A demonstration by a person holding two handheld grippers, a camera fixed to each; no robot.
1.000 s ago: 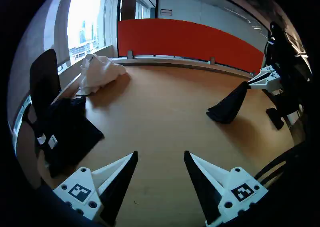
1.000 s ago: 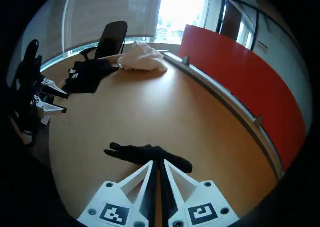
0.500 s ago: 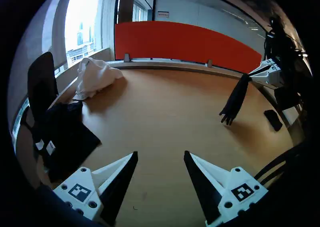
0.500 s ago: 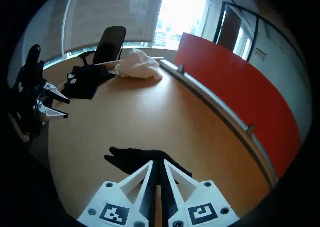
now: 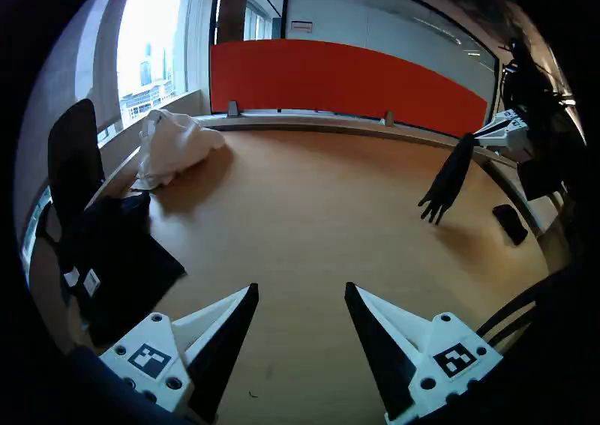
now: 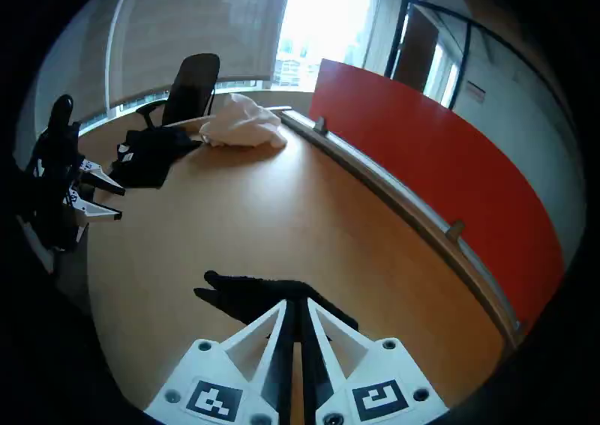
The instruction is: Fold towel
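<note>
Both fingers of the right gripper [image 6: 298,306] pinch a black towel [image 5: 448,181], which hangs from them in a narrow strip over the wooden table [image 5: 315,200]. The left gripper [image 5: 300,294] has its fingers wide apart above the tabletop, holding nothing. Beyond it lie a black cloth pile [image 5: 120,260], a crumpled white cloth [image 5: 171,142] and a red partition [image 5: 345,76].

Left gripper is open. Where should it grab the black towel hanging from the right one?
Grip the dangling bottom end of the black towel, coming in level across the table from the side of the left gripper. It hangs as a narrow bunched strip from the right gripper, so only its lower tips are free.
</note>
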